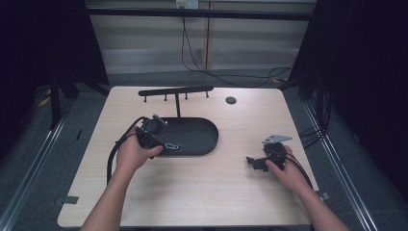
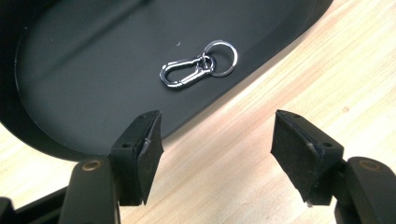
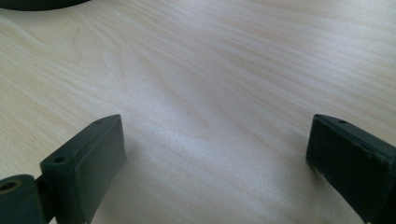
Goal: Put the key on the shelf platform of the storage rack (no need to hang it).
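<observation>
A silver carabiner clip with a key ring (image 2: 196,70) lies flat on the near part of a black oval tray (image 2: 84,70). In the high view the carabiner (image 1: 172,146) sits near the tray's (image 1: 202,134) front left rim. My left gripper (image 2: 217,135) is open just short of that rim, its jaws over the wood and nothing between them; in the high view the left gripper (image 1: 162,147) is right beside the clip. My right gripper (image 1: 251,162) rests low over the table at the right, open and empty, and the right gripper (image 3: 215,140) has bare wood between its jaws.
A black bar with several small pegs (image 1: 175,91) stands on a post rising from the tray's back. A small dark disc (image 1: 231,100) lies at the far right of the wooden table (image 1: 207,192). Cables trail from both grippers.
</observation>
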{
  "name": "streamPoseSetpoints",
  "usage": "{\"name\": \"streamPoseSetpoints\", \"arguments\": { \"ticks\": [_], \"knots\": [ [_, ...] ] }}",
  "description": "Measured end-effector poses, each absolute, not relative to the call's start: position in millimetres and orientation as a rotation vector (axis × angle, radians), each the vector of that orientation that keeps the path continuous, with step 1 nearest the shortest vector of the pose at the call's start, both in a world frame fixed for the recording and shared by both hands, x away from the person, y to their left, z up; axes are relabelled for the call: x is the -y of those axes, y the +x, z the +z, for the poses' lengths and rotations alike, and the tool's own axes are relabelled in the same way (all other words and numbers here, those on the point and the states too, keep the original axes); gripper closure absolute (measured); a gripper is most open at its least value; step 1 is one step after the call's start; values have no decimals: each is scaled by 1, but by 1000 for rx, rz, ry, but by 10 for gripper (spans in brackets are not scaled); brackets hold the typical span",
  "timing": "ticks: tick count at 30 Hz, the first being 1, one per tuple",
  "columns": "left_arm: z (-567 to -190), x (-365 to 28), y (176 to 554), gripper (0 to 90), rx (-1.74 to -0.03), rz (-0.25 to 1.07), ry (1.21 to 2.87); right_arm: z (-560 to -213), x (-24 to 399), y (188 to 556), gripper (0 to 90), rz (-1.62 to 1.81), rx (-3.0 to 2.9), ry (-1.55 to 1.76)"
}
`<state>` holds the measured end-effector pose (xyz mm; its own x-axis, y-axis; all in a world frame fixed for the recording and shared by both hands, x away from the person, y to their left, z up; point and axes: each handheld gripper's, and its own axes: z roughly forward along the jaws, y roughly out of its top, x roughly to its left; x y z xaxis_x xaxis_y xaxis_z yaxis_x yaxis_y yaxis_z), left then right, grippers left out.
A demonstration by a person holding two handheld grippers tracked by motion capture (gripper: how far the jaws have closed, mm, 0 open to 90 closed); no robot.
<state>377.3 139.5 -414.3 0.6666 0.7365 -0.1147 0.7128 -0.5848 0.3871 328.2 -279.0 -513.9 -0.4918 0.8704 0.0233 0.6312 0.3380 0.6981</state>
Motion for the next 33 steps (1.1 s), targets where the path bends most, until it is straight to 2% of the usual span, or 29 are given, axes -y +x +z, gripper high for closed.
{"name": "streamPoseSetpoints", "arguments": {
  "ticks": [33],
  "knots": [
    [-446,-174,347,311,-1135,82,2462,-514,279,328,41,934,-2253,1329]
  ]
}}
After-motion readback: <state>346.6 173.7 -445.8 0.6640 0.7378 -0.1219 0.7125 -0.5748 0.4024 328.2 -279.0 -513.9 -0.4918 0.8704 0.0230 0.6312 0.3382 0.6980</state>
